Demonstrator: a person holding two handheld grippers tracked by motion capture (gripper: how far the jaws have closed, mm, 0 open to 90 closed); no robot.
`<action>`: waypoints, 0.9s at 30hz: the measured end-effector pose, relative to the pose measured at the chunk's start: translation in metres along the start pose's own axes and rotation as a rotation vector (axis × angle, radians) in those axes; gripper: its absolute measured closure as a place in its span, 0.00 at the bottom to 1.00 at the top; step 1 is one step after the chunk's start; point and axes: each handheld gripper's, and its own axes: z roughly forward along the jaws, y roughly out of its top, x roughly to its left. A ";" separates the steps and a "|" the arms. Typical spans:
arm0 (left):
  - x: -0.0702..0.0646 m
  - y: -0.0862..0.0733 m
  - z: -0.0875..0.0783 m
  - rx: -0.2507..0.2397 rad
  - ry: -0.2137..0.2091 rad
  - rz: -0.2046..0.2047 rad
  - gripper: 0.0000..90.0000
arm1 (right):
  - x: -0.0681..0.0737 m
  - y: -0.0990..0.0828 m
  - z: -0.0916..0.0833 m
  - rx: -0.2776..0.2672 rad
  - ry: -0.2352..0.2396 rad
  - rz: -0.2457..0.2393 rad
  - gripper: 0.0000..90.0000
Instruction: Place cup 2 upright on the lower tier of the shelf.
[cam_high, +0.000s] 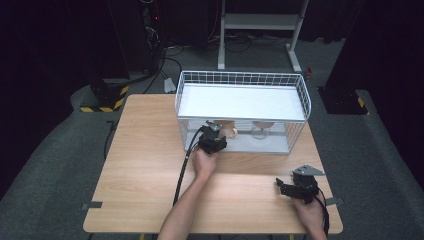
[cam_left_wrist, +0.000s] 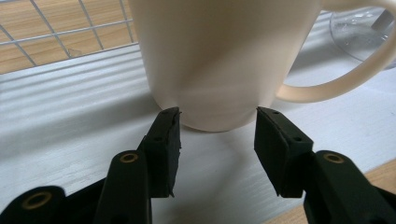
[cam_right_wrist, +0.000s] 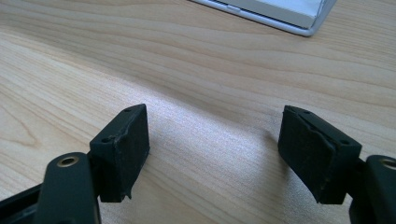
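Gripping: left claw (cam_left_wrist: 218, 116) clamped on mug (cam_left_wrist: 224, 56) base
Mug: upright in wire basket (cam_high: 300, 87)
Right claw (cam_right_wrist: 215, 154): apart, above surface (cam_right_wrist: 140, 56)

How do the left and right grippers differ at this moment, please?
The left gripper reaches into the white wire rack; the right gripper is out over the wooden table. The left gripper's fingers are shut on the cream mug's base; the right gripper's fingers stand apart, with nothing between. Both are black and hand-held.
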 end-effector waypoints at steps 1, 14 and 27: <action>0.000 0.000 0.000 0.002 0.001 0.005 0.57 | 0.000 0.000 0.000 0.000 0.000 0.000 0.27; -0.001 -0.003 -0.011 0.006 -0.022 0.025 0.40 | 0.000 0.000 0.000 0.001 0.001 0.002 0.27; 0.002 -0.013 -0.033 -0.031 -0.093 0.000 0.37 | 0.000 0.000 0.000 0.000 0.000 0.002 0.27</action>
